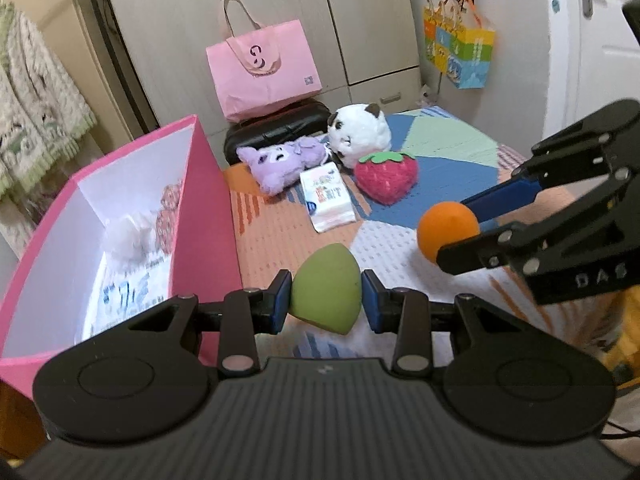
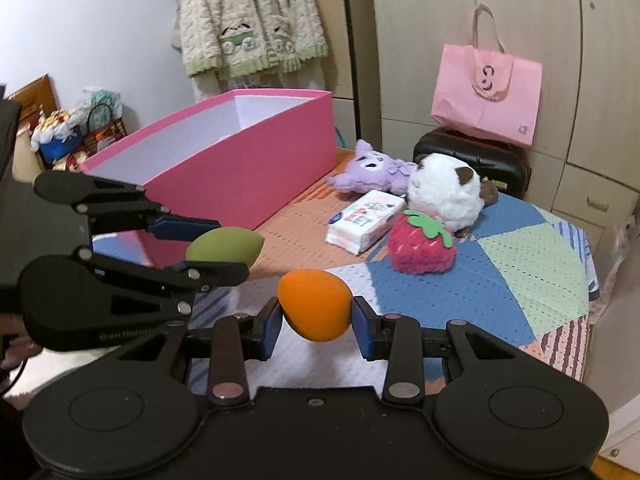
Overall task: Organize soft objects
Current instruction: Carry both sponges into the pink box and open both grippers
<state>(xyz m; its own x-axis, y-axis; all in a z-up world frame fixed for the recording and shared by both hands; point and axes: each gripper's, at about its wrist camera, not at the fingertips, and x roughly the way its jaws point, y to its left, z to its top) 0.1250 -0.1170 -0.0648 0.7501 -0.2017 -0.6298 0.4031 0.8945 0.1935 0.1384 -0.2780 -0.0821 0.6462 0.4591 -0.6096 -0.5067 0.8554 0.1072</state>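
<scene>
My left gripper [image 1: 326,300] is shut on a green egg-shaped sponge [image 1: 326,294], held above the patchwork bedspread beside the pink box [image 1: 208,216]. My right gripper [image 2: 316,320] is shut on an orange egg-shaped sponge [image 2: 314,306]. In the left wrist view the right gripper [image 1: 452,236] comes in from the right with the orange sponge [image 1: 446,230]. In the right wrist view the left gripper [image 2: 222,246] holds the green sponge [image 2: 224,246] at left. Inside the box lie a white fluffy thing [image 1: 128,236] and printed packets. On the bed further off rest a purple plush [image 1: 280,160], a white plush [image 1: 360,132], a strawberry plush [image 1: 386,176] and a tissue pack [image 1: 328,196].
A pink paper bag [image 1: 264,68] stands on a black case [image 1: 280,128] behind the bed. Wardrobe doors fill the back wall. A colourful bag [image 1: 460,48] hangs at the right near a white door. A knitted garment [image 2: 252,20] hangs above the box.
</scene>
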